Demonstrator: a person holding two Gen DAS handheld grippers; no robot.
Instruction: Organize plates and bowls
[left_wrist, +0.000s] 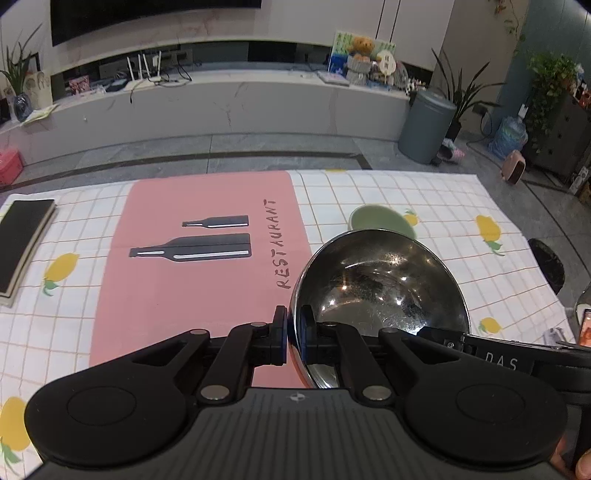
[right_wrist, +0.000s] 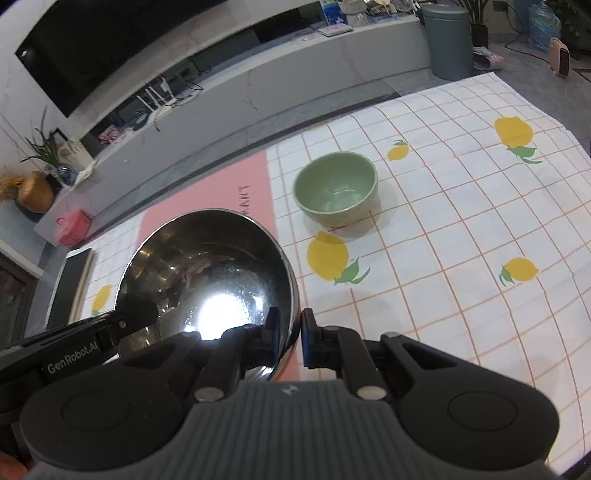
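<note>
Both claws pinch the same steel bowl (left_wrist: 380, 291) by its rim, from opposite sides. Left claw (left_wrist: 291, 336) is closed on the bowl's left edge, one finger outside the wall, one inside. Right claw (right_wrist: 289, 341) is closed on the right edge the same way. The bowl looks lifted and tilted above the table (right_wrist: 461, 258), over the seam between the pink mat (left_wrist: 184, 280) and the checked cloth. Green bowl (right_wrist: 336, 188) stands upright on the cloth, ahead and to the right of the steel bowl, well apart. Right claw is nearer to it. Likely next: move the steel bowl forward-right toward the green one.
</note>
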